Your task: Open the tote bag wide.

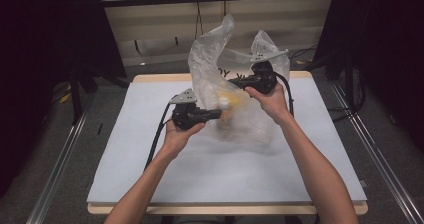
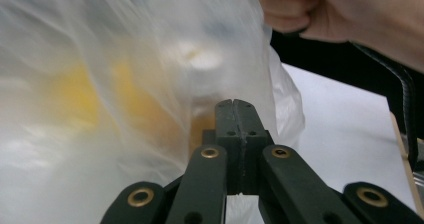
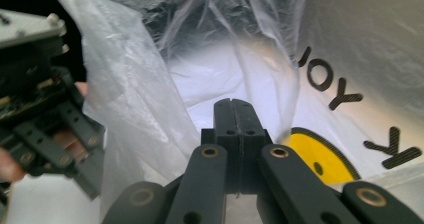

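A thin translucent plastic bag (image 1: 206,59) stands on the pale table (image 1: 150,174), its two handles pointing up. It bears a yellow smiley (image 3: 315,159) and black letters (image 3: 345,96). Yellow and white shapes (image 1: 227,105) show blurred through the film. My left gripper (image 1: 219,115) lies level against the bag's left side. Its jaws are pressed together, with the bag (image 2: 100,84) spreading from their tips. My right gripper (image 1: 234,82) reaches in from the right near the bag's mouth. It is also shut, with the bag (image 3: 135,99) fanning out on both sides of its tips.
Black curtains hang at both sides of the table, and metal rails (image 1: 60,159) run along the floor. A cable (image 1: 157,134) trails from the left gripper toward the near edge. The person's right hand (image 2: 340,9) shows beyond the bag in the left gripper view.
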Available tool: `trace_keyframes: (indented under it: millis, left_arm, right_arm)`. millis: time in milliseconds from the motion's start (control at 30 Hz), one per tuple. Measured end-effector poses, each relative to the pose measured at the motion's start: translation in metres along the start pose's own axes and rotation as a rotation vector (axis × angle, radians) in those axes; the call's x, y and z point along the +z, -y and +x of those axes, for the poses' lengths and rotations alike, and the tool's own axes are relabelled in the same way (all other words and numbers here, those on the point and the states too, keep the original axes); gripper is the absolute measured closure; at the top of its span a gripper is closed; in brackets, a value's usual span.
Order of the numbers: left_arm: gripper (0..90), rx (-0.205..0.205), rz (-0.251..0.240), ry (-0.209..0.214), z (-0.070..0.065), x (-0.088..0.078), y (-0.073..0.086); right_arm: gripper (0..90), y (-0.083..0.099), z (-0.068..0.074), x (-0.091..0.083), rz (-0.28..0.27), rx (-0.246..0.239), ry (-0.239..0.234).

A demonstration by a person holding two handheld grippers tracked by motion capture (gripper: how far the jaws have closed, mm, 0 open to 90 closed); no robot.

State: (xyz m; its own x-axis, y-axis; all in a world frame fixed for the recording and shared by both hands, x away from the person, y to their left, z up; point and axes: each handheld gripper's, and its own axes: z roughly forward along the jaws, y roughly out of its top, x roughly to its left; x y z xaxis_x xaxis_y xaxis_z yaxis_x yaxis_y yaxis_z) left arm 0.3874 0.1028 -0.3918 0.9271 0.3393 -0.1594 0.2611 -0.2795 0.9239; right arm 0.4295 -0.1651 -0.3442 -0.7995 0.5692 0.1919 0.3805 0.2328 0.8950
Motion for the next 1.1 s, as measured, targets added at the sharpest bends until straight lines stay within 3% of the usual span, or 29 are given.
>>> trace_keyframes:
  millis: [200, 300, 467, 600, 733, 767, 867, 933, 967, 1100]
  left_arm:
    - [90.0, 0.029, -0.058, 0.017, -0.013, -0.008, -0.02]
    - [90.0, 0.049, -0.095, 0.026, -0.019, -0.01, -0.037]
    - [90.0, 0.055, -0.156, 0.068, -0.025, -0.007, -0.059]
    - [90.0, 0.082, -0.173, 0.095, -0.029, -0.002, -0.076]
    - [90.0, 0.086, -0.205, 0.094, -0.031, 0.001, -0.092]
    - [90.0, 0.094, -0.193, 0.073, -0.029, 0.002, -0.096]
    - [90.0, 0.053, -0.167, 0.022, -0.017, 0.005, -0.095]
    - [90.0, 0.016, -0.167, 0.015, -0.007, 0.004, -0.089]
    - [90.0, 0.007, -0.155, -0.008, -0.002, 0.005, -0.084]
    - [90.0, 0.006, -0.108, -0.043, 0.004, 0.003, -0.07]
  right_arm:
    - [90.0, 0.018, 0.01, -0.005, 0.004, 0.008, -0.017]
    - [90.0, 0.022, 0.014, -0.009, -0.03, 0.011, -0.027]
    - [90.0, 0.025, 0.02, -0.008, -0.039, 0.019, -0.028]
    - [90.0, 0.027, 0.025, -0.005, -0.043, 0.024, -0.03]
    - [90.0, 0.027, 0.029, -0.002, -0.044, 0.024, -0.023]
    - [90.0, 0.027, 0.03, -0.002, -0.045, 0.025, -0.028]
    - [90.0, 0.03, 0.033, -0.002, -0.04, 0.02, -0.028]
    - [90.0, 0.032, 0.036, -0.004, -0.045, 0.019, -0.031]
    - [90.0, 0.033, 0.037, -0.005, -0.046, 0.018, -0.031]
    - [90.0, 0.038, 0.043, -0.008, -0.034, -0.004, -0.036]
